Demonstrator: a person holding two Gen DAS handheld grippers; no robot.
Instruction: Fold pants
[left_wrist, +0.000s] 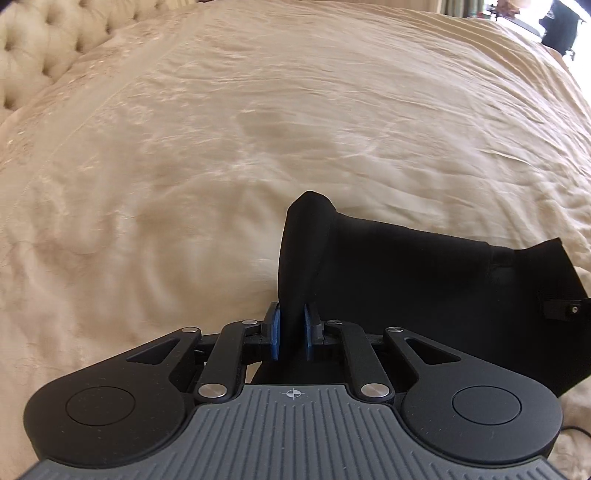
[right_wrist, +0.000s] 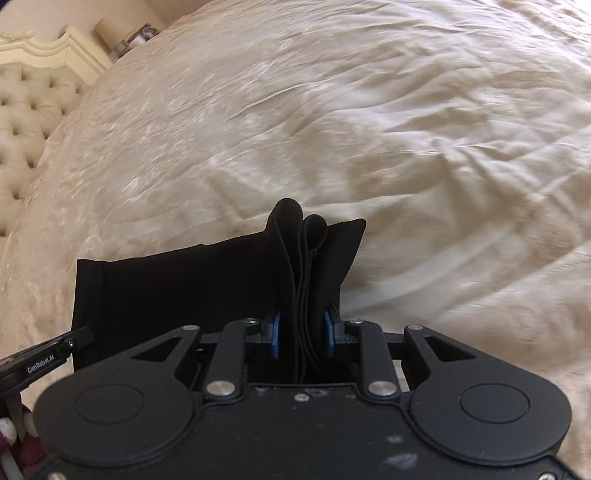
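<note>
Black pants (left_wrist: 406, 280) hang stretched between my two grippers above a cream bedspread. My left gripper (left_wrist: 291, 334) is shut on a thin fold of the black cloth, which rises past its blue pads (left_wrist: 274, 332). From there the fabric runs off to the right, where a corner of the other gripper (left_wrist: 561, 308) shows. My right gripper (right_wrist: 303, 332) is shut on a thicker bunch of several layers of the pants (right_wrist: 177, 291). The cloth stands up between its blue pads (right_wrist: 330, 334) and spreads to the left.
A cream, wrinkled bedspread (left_wrist: 258, 129) fills both views. A tufted headboard (left_wrist: 33, 59) stands at the far left, with a white nightstand (right_wrist: 79, 50) beside it. Dark furniture (left_wrist: 557, 26) shows beyond the bed's far right edge. The left gripper's body (right_wrist: 40, 356) shows at the right view's lower left.
</note>
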